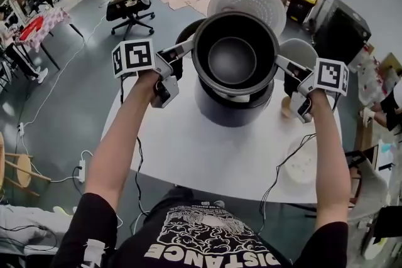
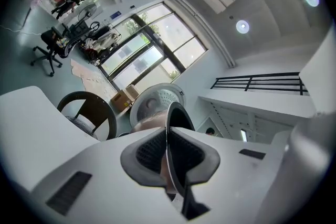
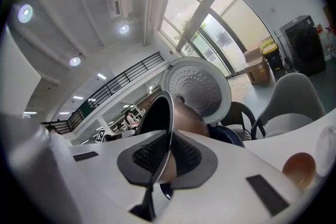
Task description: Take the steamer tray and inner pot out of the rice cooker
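Inner pot (image 1: pixel 233 59) hangs just above the rice cooker (image 1: pixel 232 111), left gripper (image 1: pixel 187 47) and right gripper (image 1: pixel 281 62) each clamped on opposite rim edges. Rigid, smooth metal, likely slippery; rim judged best purchase.

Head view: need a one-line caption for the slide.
Left gripper and right gripper clamp the inner pot by opposite rim edges above the open rice cooker on a white table.

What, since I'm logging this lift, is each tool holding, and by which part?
The inner pot, by its rim: left tool on one side, right tool opposite.
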`<state>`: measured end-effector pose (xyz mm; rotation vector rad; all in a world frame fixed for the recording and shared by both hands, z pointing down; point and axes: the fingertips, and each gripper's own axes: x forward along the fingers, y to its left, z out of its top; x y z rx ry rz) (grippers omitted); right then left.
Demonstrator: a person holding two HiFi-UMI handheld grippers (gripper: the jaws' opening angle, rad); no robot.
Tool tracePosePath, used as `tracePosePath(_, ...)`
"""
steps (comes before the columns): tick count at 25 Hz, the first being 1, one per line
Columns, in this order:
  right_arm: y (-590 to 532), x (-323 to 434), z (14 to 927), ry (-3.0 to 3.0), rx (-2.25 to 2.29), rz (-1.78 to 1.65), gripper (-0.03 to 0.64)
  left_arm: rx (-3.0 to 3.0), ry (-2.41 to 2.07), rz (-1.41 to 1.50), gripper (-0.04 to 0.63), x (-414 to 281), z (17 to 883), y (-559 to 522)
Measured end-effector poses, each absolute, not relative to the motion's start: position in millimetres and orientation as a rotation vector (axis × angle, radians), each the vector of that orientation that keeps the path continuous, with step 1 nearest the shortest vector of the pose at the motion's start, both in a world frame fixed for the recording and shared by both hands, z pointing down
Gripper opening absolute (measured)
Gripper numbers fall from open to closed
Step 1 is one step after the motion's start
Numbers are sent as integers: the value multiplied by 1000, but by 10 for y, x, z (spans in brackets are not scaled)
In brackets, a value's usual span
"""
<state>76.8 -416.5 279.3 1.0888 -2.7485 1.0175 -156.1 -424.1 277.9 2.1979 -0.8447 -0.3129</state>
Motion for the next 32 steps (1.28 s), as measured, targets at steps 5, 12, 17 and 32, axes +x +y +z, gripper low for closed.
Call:
tracePosePath(5, -4027, 364, 2543, -2842, 948, 985, 43, 2214, -931, -385, 28, -1923, 2515, -3980)
tracePosePath(12, -3827, -296, 2398, -2903, 728, 954, 44, 2185, -1095, -479, 28, -2548, 2330, -3502)
tracePosePath(17, -3469, -1049, 2495, -2917, 579, 957, 44, 2137, -1217, -526, 28, -3267, 2420, -2909)
tracePosePath(32, -3388, -1159, 2647, -2788, 459, 1061, 43, 1931, -1346, -497, 28, -3340, 2587, -2513)
